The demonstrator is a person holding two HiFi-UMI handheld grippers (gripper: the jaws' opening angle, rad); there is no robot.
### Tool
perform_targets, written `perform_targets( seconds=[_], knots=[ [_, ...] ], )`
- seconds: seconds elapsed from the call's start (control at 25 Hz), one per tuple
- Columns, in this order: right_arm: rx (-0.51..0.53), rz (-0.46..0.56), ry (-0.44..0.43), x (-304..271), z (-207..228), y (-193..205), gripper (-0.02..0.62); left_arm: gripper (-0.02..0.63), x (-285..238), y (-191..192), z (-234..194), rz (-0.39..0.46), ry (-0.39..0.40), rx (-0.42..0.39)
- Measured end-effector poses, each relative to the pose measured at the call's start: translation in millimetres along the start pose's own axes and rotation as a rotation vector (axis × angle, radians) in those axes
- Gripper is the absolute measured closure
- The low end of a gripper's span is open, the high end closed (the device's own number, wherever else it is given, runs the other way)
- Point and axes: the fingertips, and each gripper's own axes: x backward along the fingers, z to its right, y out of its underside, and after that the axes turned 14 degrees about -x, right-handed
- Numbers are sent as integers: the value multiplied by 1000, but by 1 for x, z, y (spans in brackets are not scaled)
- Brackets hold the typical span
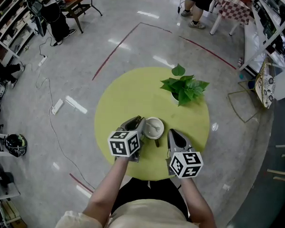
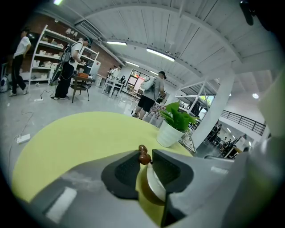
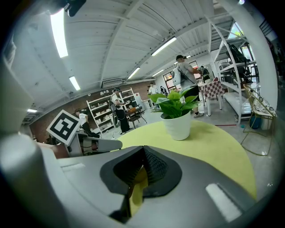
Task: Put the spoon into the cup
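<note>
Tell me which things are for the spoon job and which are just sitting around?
For the job:
- spoon
- cup
- left gripper
- right gripper

Just sitting around:
- plant
- power strip on the floor
- shelves

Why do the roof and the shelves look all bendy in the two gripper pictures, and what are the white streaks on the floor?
Left gripper view and right gripper view: wide-angle lenses curve the ceiling beams and everything near the edges, and the corners go black. Head view: the streaks are probably glare from ceiling lights on the shiny floor.
</note>
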Motion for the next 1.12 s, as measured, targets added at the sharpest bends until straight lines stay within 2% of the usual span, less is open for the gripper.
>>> perform_targets(
  seconds=[0.24,0.56,1.12],
  knots=[
    [2,4,3,0,1,0,595,515,-2,2,-2,-7,-3,-21],
    [5,5,-4,3,-5,1,595,471,5,12,0,-31,-2,-26],
    [19,21,-9,17,-17,8,595,466,31,27,11,-47,5,-39]
  ],
)
